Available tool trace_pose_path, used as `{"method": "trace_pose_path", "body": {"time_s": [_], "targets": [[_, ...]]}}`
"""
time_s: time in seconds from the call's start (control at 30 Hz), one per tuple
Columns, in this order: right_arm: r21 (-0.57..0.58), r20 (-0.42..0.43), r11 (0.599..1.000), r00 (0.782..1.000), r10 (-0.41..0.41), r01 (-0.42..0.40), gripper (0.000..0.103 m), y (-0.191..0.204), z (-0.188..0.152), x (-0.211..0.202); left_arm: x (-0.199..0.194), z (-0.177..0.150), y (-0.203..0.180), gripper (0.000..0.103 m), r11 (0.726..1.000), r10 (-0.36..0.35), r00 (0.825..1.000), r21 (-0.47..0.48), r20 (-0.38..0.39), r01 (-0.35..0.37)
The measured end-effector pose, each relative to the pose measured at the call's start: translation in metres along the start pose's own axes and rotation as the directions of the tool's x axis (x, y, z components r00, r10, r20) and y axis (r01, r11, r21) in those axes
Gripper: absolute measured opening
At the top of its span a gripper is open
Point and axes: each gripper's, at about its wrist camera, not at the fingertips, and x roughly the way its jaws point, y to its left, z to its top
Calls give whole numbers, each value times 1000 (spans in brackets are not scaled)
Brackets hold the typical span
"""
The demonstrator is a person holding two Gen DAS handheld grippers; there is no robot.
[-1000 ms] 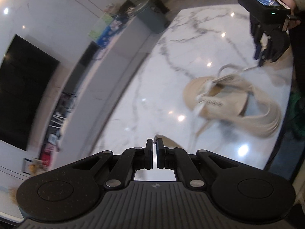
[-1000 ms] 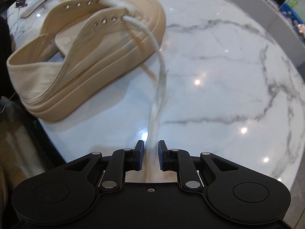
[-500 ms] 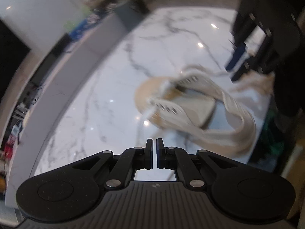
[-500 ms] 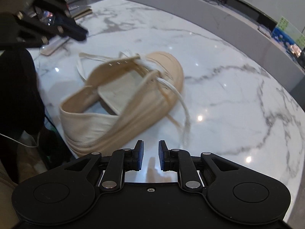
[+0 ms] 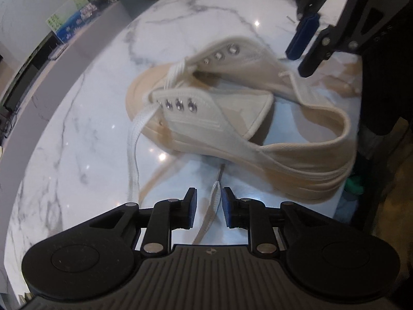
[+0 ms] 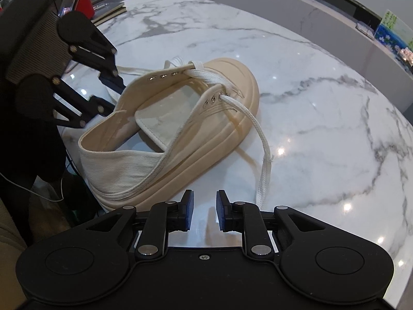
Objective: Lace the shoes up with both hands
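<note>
A cream canvas shoe (image 5: 232,118) (image 6: 167,134) with a beige sole lies on the marble table (image 5: 77,129) (image 6: 309,90). Only its front eyelets are threaded with the white flat lace (image 5: 133,149). My left gripper (image 5: 209,202) (image 6: 113,95) is low beside the shoe's side. Its jaws are opening, and one lace end (image 5: 215,196) lies loose between them, untouched by the pads. My right gripper (image 6: 204,206) (image 5: 298,63) hovers by the heel on the other side. It holds nothing while its jaws open a little, and the other lace end (image 6: 263,178) lies just to its right.
The shoe's heel is close to the table's near edge, beside dark clothing (image 5: 382,77). A red object (image 6: 85,2), a phone (image 6: 69,2) and flat books (image 6: 108,13) sit at the far left. A grey ledge (image 6: 322,7) curves behind the table.
My left gripper came down close to the shoe and went from shut to open. My right gripper pulled back from the shoe, and the lace that ran between its jaws now lies beside it.
</note>
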Motion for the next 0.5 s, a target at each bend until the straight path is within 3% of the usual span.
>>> {"method": "trace_pose_path", "body": {"time_s": [0.3,0.43,0.5], "targets": [[-1,7,1000,1000,-4,4,19,0,3,3,2,-6,6,19,997,-34,999,-74,6,34],[1,14,1000,1000,-12,12,19,-1,6,4,2,-8,8,3,992,-58,998,-108,21,60],[-6,14,1000,1000,-19,19,19,0,6,5,2,-10,7,1,990,-51,998,-133,28,54]]}}
